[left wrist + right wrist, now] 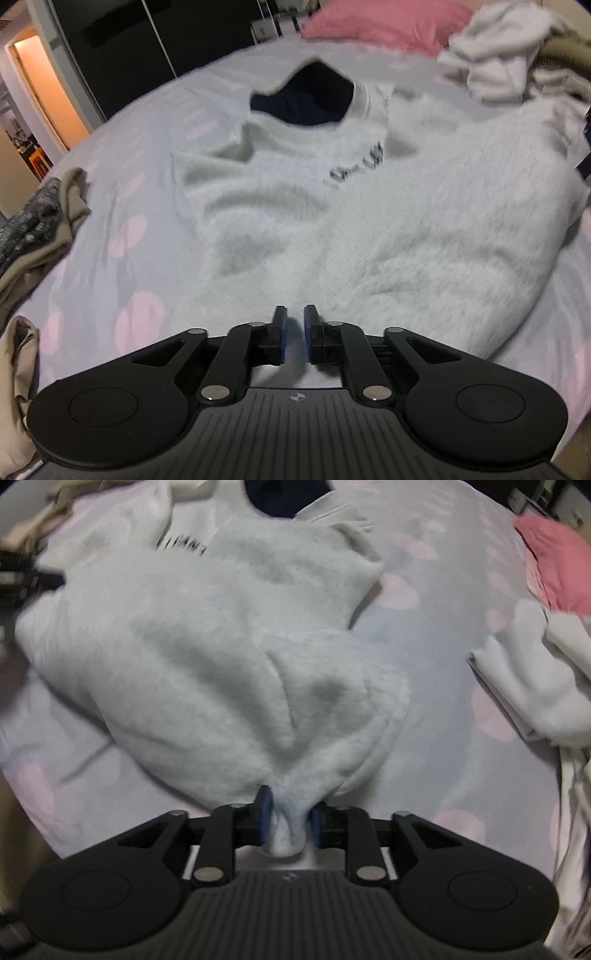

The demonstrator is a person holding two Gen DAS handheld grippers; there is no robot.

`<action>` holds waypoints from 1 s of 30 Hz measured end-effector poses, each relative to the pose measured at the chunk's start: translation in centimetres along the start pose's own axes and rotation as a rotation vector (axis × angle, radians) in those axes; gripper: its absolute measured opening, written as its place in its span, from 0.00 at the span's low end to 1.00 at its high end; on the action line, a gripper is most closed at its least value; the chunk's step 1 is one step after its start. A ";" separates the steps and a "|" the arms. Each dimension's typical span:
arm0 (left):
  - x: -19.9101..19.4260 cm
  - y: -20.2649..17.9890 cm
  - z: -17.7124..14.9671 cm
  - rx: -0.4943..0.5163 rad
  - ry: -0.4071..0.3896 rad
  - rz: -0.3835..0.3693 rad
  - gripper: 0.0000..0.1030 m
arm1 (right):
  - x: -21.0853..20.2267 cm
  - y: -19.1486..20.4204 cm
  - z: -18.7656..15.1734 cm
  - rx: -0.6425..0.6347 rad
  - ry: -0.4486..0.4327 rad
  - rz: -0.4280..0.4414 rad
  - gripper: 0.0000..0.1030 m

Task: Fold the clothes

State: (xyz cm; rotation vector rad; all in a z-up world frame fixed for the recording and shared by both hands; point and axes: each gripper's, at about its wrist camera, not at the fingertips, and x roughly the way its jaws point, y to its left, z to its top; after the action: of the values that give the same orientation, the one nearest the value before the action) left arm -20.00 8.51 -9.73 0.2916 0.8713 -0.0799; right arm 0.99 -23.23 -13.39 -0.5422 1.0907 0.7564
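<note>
Item: white fluffy sweater [332, 221], spread mid-bed [122, 206], collar far, hem near.
Right claw [289, 818]: clamped on bunched hem.
Left claw [294, 334]: pads slightly apart at near hem, no clear pinch.
Advice: regrip left before lifting; keep hem level, fold toward collar.
Misc: pink pillow [384, 22], far.

Left tongs [295, 334] slightly parted over white fuzzy sweater [332, 221].

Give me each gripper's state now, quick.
Left gripper: narrow gap, white fuzzy sweater fabric between the pads; grip cannot be told.
Right gripper: closed on a bunched fold of the sweater.
</note>
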 end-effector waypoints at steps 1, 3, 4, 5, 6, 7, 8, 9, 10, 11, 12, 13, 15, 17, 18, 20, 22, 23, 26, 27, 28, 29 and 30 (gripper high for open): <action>-0.8 0.3 -0.2 -0.009 -0.021 -0.005 0.21 | -0.5 -0.7 -0.1 0.027 -0.014 0.011 0.38; -2.5 1.3 -1.1 -0.029 -0.066 -0.017 0.47 | -1.4 -2.0 -0.3 0.077 -0.045 0.030 0.39; -3.2 1.8 -1.5 -0.035 -0.083 -0.006 0.51 | -1.9 -2.7 -0.4 0.101 -0.059 0.041 0.39; -3.7 2.4 -1.9 -0.042 -0.097 0.010 0.51 | -2.4 -3.5 -0.6 0.130 -0.078 0.056 0.40; -4.1 3.0 -2.4 -0.055 -0.109 0.026 0.51 | -2.7 -4.1 -0.8 0.154 -0.093 0.071 0.43; -4.5 3.7 -2.9 -0.079 -0.117 0.037 0.51 | -3.0 -4.4 -0.9 0.172 -0.105 0.086 0.47; -4.7 4.4 -3.5 -0.117 -0.123 0.043 0.51 | -3.3 -4.8 -0.9 0.187 -0.115 0.101 0.50; -5.0 5.1 -4.1 -0.162 -0.128 0.041 0.51 | -3.4 -4.9 -0.8 0.196 -0.123 0.113 0.58; -5.3 5.6 -4.7 -0.209 -0.132 0.035 0.51 | -3.4 -4.9 -0.7 0.203 -0.131 0.123 0.65; -5.5 5.9 -5.3 -0.245 -0.133 0.026 0.51 | -3.5 -4.8 -0.8 0.204 -0.133 0.138 0.66; -5.8 6.1 -5.9 -0.266 -0.130 0.017 0.51 | -3.6 -4.7 -0.9 0.204 -0.133 0.155 0.66; -6.0 6.0 -6.5 -0.274 -0.125 0.011 0.51 | -3.5 -4.4 -1.0 0.193 -0.129 0.165 0.67; -6.3 5.5 -7.7 -0.251 -0.111 0.010 0.51 | -3.1 -3.5 -1.0 0.160 -0.118 0.179 0.68; -6.2 4.8 -8.3 -0.223 -0.096 0.008 0.51 | -2.7 -2.8 -1.0 0.134 -0.103 0.186 0.68; -6.1 4.5 -8.6 -0.212 -0.088 0.005 0.52 | -2.4 -2.5 -1.0 0.121 -0.096 0.185 0.68; -5.9 4.0 -8.9 -0.199 -0.075 0.014 0.53 | -2.0 -2.0 -1.0 0.102 -0.088 0.172 0.68; -5.6 3.6 -9.2 -0.177 -0.066 0.021 0.54 | -1.8 -1.9 -1.0 0.102 -0.091 0.167 0.68; -5.3 3.4 -9.2 -0.166 -0.061 0.024 0.54 | -1.7 -2.0 -1.0 0.104 -0.094 0.166 0.68; -4.8 3.3 -9.3 -0.153 -0.051 0.023 0.55 | -1.6 -2.0 -1.1 0.105 -0.098 0.165 0.68; -4.6 3.4 -9.4 -0.155 -0.045 0.025 0.55 | -1.6 -2.0 -1.1 0.104 -0.097 0.165 0.68; -4.6 3.5 -9.5 -0.160 -0.042 0.028 0.55 | -1.5 -2.0 -1.2 0.102 -0.095 0.165 0.68; -4.6 3.7 -9.6 -0.168 -0.041 0.032 0.55 | -1.4 -2.1 -1.2 0.100 -0.091 0.164 0.68; -4.6 4.0 -9.8 -0.176 -0.041 0.038 0.55 | -1.4 -2.1 -1.2 0.096 -0.088 0.164 0.68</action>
State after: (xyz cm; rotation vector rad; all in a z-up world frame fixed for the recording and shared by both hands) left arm -29.49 14.88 -11.28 0.1416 0.8262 0.0257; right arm 1.52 -25.80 -12.49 -0.3377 1.0920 0.8577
